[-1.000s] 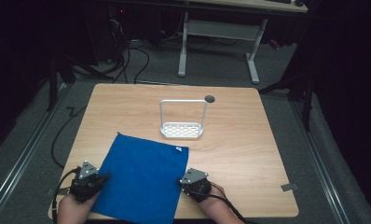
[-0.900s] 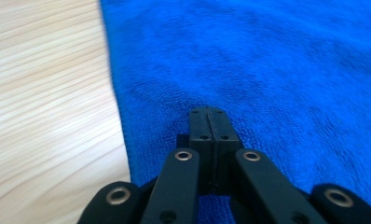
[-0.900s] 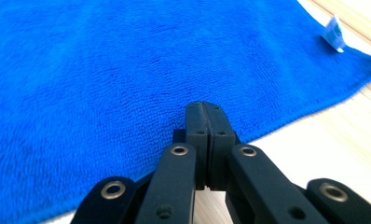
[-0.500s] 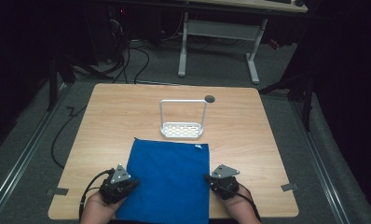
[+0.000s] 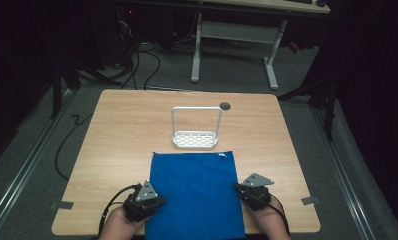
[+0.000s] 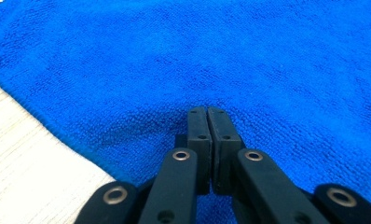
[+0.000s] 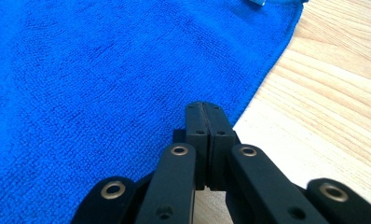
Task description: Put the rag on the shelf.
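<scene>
A blue cloth (image 5: 194, 192) lies flat on the near middle of the wooden table (image 5: 122, 130), its near edge hanging over the table's front. My left gripper (image 5: 158, 202) is at the cloth's near left edge, its jaws pressed together on the fabric (image 6: 221, 56), which puckers slightly at the tips (image 6: 207, 112). My right gripper (image 5: 238, 188) is at the near right edge, jaws pressed together where the cloth (image 7: 104, 70) meets the bare wood (image 7: 323, 93). A hand holds each gripper from below.
A white wire rack (image 5: 197, 140) with a perforated base stands just beyond the cloth's far edge. A dark round hole (image 5: 225, 105) sits behind it. Tape marks (image 5: 62, 205) lie near both front corners. Desk legs and cables are on the floor beyond.
Both grippers have moved to the right along the front edge, and the cloth went with them. It has turned from slanted to square with the table.
</scene>
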The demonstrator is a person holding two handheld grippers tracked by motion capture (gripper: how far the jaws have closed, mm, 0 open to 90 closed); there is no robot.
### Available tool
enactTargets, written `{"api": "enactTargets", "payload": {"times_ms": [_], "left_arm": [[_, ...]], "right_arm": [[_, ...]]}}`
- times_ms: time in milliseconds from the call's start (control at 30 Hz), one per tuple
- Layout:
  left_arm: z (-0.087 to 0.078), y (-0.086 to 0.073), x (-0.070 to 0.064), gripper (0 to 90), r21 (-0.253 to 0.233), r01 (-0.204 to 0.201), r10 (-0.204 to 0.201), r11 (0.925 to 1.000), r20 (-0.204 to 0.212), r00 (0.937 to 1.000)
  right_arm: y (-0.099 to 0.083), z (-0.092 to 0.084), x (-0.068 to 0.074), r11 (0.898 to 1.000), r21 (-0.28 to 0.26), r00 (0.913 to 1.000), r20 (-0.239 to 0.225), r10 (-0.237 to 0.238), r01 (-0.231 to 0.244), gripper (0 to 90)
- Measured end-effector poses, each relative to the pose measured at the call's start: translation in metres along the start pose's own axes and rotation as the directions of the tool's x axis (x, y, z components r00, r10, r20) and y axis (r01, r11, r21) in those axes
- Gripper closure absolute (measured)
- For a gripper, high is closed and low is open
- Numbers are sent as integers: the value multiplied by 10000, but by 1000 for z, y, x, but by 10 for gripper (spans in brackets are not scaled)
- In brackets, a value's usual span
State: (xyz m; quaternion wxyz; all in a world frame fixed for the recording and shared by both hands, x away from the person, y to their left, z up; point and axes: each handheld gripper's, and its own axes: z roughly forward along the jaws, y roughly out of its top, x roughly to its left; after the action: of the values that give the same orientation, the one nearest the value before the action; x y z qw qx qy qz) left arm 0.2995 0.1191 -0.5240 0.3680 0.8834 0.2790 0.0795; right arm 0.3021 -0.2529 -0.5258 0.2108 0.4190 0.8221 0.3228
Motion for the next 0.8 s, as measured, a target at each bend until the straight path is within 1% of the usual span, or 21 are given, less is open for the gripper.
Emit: {"api": "enactTargets", "payload": {"times_ms": [100, 200, 267, 300, 367, 400, 433, 467, 533, 567, 600, 667, 700, 733, 767, 800], "left_arm": [[0, 0, 0, 879, 24, 17, -18, 10000, 52, 10000], [-1, 0, 0, 859, 47, 21, -21, 10000, 105, 9999], [-2, 1, 1, 818, 29, 42, -42, 10000, 34, 10000], [-2, 1, 2, 784, -24, 127, -127, 9999, -18, 9999], [-5, 0, 5, 754, -232, 224, -228, 9995, -153, 9996], [-6, -1, 7, 736, -395, 263, -274, 9989, -261, 9993], [-6, -1, 7, 705, -395, 263, -274, 9989, -261, 9993], [-10, -1, 12, 683, -761, 581, -614, 9954, -424, 9972], [-12, -1, 19, 656, -1155, 983, -1062, 9884, -645, 9923], [-12, -1, 19, 637, -1155, 983, -1062, 9884, -645, 9923], [-12, 1, 27, 618, -1412, 1383, -1517, 9803, -890, 9844], [-12, 3, 35, 607, -1548, 1645, -1849, 9741, -1277, 9744], [-11, 5, 38, 600, -1654, 1754, -1991, 9705, -1398, 9700], [-11, 5, 38, 591, -1654, 1754, -1991, 9705, -1398, 9700], [-9, 7, 43, 591, -1668, 1833, -2105, 9688, -1630, 9639], [-7, 10, 45, 569, -1641, 1865, -2160, 9686, -1856, 9586]], "right_arm": [[0, 0, 1, 10000, -25, 10000, 59, -53, 53, 900], [0, 0, 1, 10000, -39, 10000, 31, -7, 7, 900], [0, 0, 0, 10000, -35, 10000, 11, 17, -17, 883], [0, -1, 0, 9999, -133, 9999, -34, 98, -99, 870], [0, -4, -3, 9972, -657, 9989, -346, 327, -349, 838], [1, -6, -4, 9952, -849, 9981, -401, 458, -491, 823], [1, -6, -4, 9952, -849, 9981, -401, 458, -491, 823], [2, -9, -5, 9924, -1050, 9975, -371, 604, -640, 783], [2, -9, -6, 9921, -1101, 9978, -328, 570, -603, 740], [2, -9, -6, 9921, -1101, 9978, -328, 570, -603, 740], [2, -7, -6, 9925, -1113, 9985, -265, 475, -502, 707], [2, -6, -5, 9932, -1152, 9999, -50, 156, -160, 673], [2, -5, -4, 9934, -1142, 9999, 15, 129, -126, 655], [2, -5, -4, 9934, -1142, 9999, 15, 129, -126, 655], [3, -5, -4, 9934, -1132, 9998, 54, 195, -188, 642], [3, -5, -5, 9930, -1161, 9997, 34, 244, -239, 635]]}}
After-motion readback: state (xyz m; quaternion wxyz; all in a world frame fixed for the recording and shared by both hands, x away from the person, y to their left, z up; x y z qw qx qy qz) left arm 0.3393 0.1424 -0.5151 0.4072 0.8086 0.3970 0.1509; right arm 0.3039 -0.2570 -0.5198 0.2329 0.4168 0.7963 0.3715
